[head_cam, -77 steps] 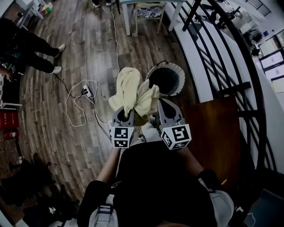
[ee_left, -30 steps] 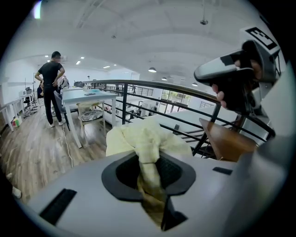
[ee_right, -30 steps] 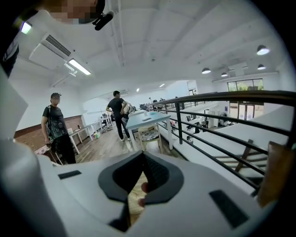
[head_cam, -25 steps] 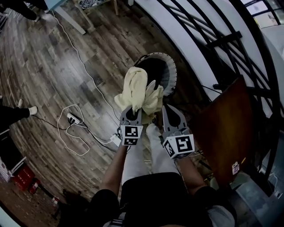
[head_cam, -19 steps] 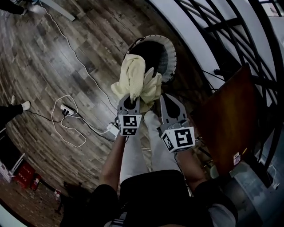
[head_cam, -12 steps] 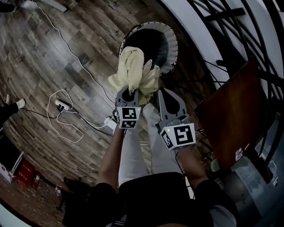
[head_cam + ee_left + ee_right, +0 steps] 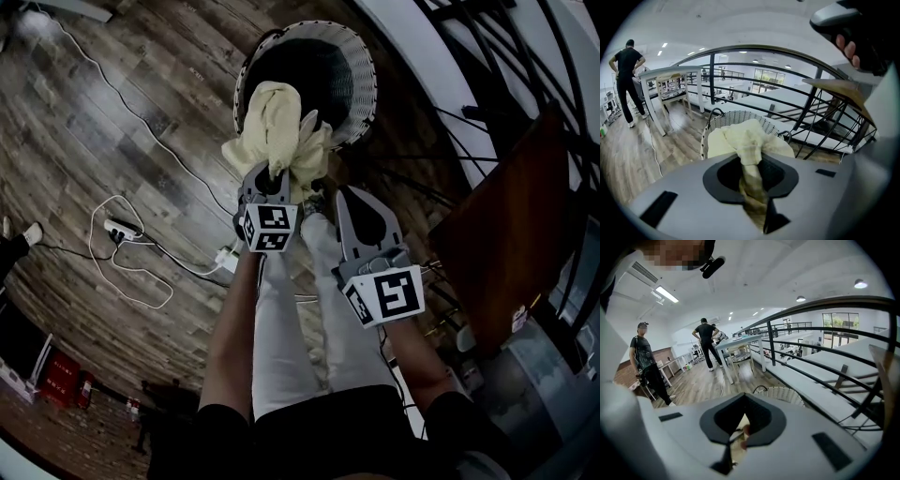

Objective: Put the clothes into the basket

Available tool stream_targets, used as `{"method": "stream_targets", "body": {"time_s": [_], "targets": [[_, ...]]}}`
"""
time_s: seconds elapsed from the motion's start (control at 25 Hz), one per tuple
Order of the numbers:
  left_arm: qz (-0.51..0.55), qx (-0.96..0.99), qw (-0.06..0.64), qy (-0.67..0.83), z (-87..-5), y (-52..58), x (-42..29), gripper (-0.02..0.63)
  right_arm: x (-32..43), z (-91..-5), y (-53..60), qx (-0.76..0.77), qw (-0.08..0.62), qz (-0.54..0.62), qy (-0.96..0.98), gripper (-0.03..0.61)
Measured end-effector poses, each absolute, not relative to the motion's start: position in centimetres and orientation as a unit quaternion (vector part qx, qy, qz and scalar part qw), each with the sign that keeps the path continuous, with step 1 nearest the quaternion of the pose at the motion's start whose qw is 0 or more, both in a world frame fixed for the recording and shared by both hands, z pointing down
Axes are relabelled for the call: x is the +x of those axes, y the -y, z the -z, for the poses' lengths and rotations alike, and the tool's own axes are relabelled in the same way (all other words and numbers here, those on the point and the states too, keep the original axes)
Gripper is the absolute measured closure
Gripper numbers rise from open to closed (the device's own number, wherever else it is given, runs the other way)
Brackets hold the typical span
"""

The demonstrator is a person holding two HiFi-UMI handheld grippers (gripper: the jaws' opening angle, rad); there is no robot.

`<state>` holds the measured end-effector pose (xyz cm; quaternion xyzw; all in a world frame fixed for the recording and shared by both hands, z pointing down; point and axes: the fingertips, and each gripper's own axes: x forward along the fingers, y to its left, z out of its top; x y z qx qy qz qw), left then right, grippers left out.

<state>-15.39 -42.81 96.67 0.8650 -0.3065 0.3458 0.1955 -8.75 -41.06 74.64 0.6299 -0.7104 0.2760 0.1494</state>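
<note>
the left gripper [image 7: 273,176] has its jaws clamped on a bunched neck of the pale yellow cloth [image 7: 270,117], so the rest gathers into one bundle. the bundle is held over the near rim of the woven basket [image 7: 364,84], partly above its dark opening, probably so it drops inside on release. the right gripper [image 7: 356,199] waits just beside, jaws together and empty, clear of the drop.

Left tongs [image 7: 273,174] lowered, yellow cloth [image 7: 272,117] now overlapping basket [image 7: 364,70] mouth
</note>
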Motion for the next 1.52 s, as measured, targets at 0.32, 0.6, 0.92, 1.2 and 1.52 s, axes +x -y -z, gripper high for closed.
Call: {"method": "stream_targets", "body": {"time_s": [0.32,0.6,0.92,1.2,1.52], "targets": [[-0.389,0.843,0.224,0.295,-102.5,41.7,-15.8,0.532,-8.2,-76.6,40.5,0.63,0.155,-0.287,0.704,0.569],[-0.393,0.833,0.257,0.292,-105.0,41.0,-16.1,0.525,-8.5,-77.2,41.1,0.626,0.156,-0.284,0.709,0.569],[-0.427,0.811,0.284,0.283,-107.3,39.8,-16.5,0.491,-8.7,-77.5,40.6,0.62,0.161,-0.289,0.712,0.569],[-0.457,0.809,0.278,0.245,-107.0,39.4,-16.1,0.401,-8.4,-76.2,41.2,0.622,0.156,-0.28,0.714,0.569],[-0.422,0.826,0.269,0.26,-102.3,39.6,-16.2,0.293,-7.9,-74.4,40.9,0.638,0.145,-0.274,0.705,0.569]]}}
